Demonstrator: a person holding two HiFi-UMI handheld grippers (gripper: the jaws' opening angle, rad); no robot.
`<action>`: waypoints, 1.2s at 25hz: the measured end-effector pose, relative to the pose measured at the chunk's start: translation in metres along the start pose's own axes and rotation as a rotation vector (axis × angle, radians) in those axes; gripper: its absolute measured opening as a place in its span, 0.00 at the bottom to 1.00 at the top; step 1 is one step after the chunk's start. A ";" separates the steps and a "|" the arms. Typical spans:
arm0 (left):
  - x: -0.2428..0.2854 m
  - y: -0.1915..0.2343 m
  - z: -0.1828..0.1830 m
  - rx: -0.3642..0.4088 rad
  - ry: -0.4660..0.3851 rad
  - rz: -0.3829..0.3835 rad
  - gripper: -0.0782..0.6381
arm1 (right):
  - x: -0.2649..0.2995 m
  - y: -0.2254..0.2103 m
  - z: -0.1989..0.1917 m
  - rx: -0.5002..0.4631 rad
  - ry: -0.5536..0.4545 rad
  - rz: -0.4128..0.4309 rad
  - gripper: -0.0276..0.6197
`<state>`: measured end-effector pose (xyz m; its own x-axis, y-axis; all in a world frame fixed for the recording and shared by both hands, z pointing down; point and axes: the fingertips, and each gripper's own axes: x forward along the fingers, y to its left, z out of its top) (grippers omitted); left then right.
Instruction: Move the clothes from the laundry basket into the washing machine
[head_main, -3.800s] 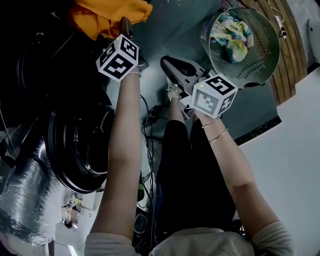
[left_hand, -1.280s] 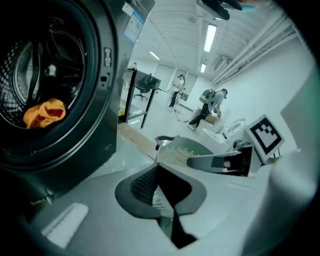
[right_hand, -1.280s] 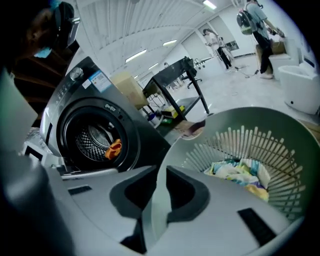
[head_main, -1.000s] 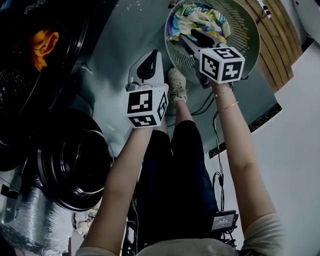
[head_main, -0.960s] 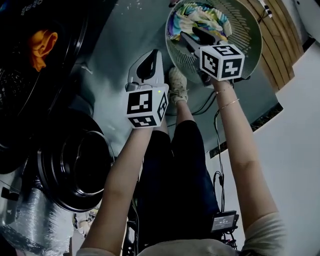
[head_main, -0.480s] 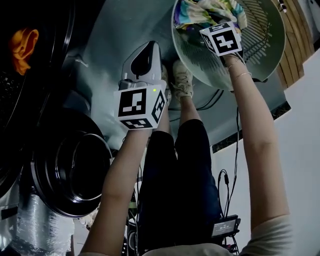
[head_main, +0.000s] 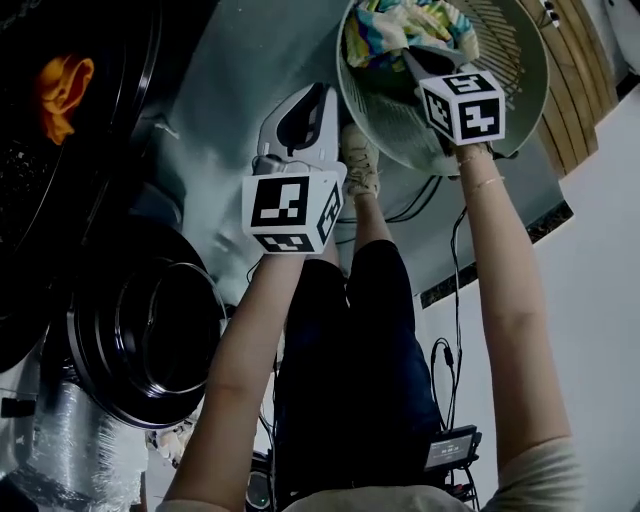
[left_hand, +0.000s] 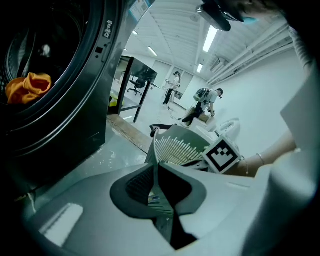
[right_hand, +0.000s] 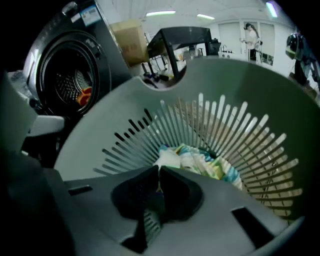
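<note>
- Right gripper (right_hand: 159, 172) has sunk into the laundry basket (right_hand: 125, 110); jaws just closed, pinching the multicoloured cloth (right_hand: 200, 159) at its bottom.
- Left gripper (left_hand: 156, 167) jaws clenched, empty.
- Cloth looks light, limp; a raised fold suits.

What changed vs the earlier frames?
Right tongs dropped into the laundry basket and closed, apparently pinching the multicoloured cloth. Left tongs left the orange garment in the drum and pulled back, shut and empty. Unchanged: cloth still in basket, machine door open.
</note>
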<state>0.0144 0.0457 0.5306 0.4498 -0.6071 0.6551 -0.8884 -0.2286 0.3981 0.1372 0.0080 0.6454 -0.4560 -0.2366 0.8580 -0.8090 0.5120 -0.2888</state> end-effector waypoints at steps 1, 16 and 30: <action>-0.002 -0.005 0.005 0.015 -0.003 -0.004 0.13 | -0.013 0.006 0.007 0.001 -0.026 0.005 0.07; -0.038 -0.097 0.052 0.196 0.011 -0.213 0.60 | -0.223 0.083 0.125 0.099 -0.506 0.076 0.06; -0.051 -0.094 0.122 0.273 -0.113 -0.158 0.18 | -0.287 0.171 0.175 0.065 -0.656 0.304 0.06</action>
<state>0.0643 0.0052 0.3815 0.5845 -0.6252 0.5173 -0.8072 -0.5130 0.2920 0.0650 0.0193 0.2757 -0.7765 -0.5483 0.3105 -0.6221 0.5887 -0.5161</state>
